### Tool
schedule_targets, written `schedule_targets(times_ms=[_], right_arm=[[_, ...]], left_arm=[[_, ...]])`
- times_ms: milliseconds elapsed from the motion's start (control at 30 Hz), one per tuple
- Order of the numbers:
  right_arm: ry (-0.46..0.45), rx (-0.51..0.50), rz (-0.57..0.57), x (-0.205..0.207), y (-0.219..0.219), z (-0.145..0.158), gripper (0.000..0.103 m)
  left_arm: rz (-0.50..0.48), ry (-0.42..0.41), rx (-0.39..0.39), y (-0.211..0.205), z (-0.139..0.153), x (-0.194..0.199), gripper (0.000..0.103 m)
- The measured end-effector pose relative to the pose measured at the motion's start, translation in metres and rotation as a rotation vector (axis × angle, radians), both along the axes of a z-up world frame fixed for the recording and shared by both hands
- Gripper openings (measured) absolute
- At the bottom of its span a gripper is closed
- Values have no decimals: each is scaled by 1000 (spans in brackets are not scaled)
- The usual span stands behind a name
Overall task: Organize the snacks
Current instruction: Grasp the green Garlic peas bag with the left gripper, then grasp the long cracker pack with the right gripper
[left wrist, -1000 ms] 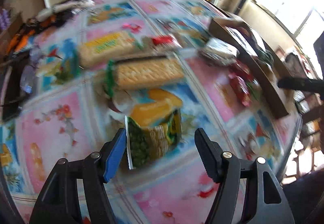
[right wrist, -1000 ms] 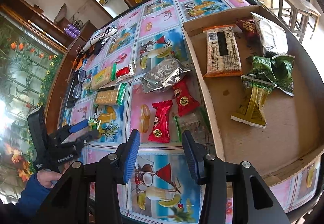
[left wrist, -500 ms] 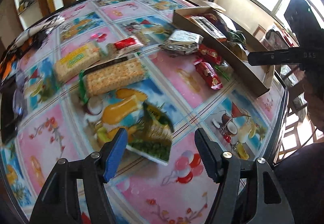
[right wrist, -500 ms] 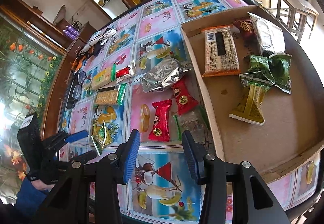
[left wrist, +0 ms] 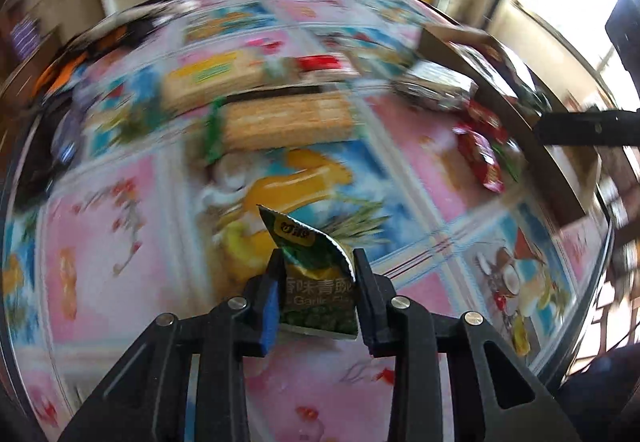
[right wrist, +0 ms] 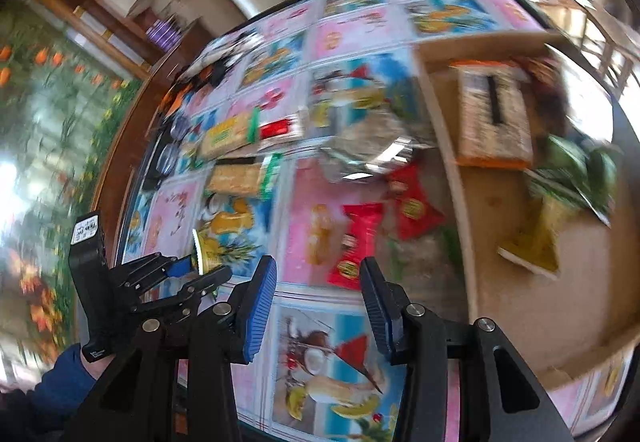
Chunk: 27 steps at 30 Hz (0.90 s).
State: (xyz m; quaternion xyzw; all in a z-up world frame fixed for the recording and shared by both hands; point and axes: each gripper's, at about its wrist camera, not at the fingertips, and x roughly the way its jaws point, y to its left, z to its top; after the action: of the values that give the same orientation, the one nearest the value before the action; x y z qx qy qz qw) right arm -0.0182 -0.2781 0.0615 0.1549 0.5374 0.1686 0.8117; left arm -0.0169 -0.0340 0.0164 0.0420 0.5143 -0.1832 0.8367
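Your left gripper (left wrist: 316,296) had its jaws closing on the small green foil packet of garlic peas (left wrist: 316,274), which stood crumpled between the two pads with its torn top curling up beyond the jaw tips. The packet was lifted a little off the surface (left wrist: 120,262), a round top under a glossy cloth printed with pink and blue fruit panels. Beyond the jaws lay a long clear-wrapped block of golden crackers with a green end (left wrist: 280,122). Your right gripper (right wrist: 318,298) held its jaws apart with nothing between them. Just ahead of them lay a red foil candy pouch (right wrist: 356,246), and to their right a shallow brown cardboard tray (right wrist: 456,170) holding other snacks.
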Motion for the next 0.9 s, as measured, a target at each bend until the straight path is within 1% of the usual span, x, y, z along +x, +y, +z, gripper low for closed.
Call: schedule_targets(times_ms=[67, 167, 267, 333, 367, 433, 467, 567, 633, 700, 767, 833, 900], right_arm=[[-1, -6, 81, 14, 21, 1, 47], [-7, 2, 204, 36, 54, 2, 54], [-16, 1, 286, 61, 86, -1, 58], [-23, -16, 320, 77, 104, -4, 59], [-29, -29, 340, 88, 115, -8, 62], [-16, -41, 366, 104, 128, -16, 62], [-19, -68, 363, 115, 135, -23, 62], [18, -71, 371, 134, 143, -37, 62], [-6, -83, 377, 140, 146, -38, 64], [3, -77, 395, 140, 148, -39, 65], [13, -104, 434, 136, 154, -44, 65], [3, -151, 484, 129, 161, -46, 65], [-1, -165, 526, 122, 165, -48, 65]], left_arm=[[40, 5, -4, 14, 1, -6, 31], [102, 10, 0, 36, 2, -16, 31], [149, 13, -4, 51, 2, -26, 31], [174, 16, -8, 59, 3, -31, 31], [183, 16, -9, 61, 2, -33, 31], [200, 19, -14, 65, 3, -36, 31], [208, 21, -17, 66, 3, -37, 31], [223, 22, -22, 69, 3, -40, 31], [226, 22, -29, 71, 3, -43, 31], [229, 22, -36, 72, 3, -43, 31], [229, 23, -39, 72, 3, -41, 31], [229, 23, -40, 73, 2, -39, 31], [226, 22, -41, 74, 2, -38, 31]])
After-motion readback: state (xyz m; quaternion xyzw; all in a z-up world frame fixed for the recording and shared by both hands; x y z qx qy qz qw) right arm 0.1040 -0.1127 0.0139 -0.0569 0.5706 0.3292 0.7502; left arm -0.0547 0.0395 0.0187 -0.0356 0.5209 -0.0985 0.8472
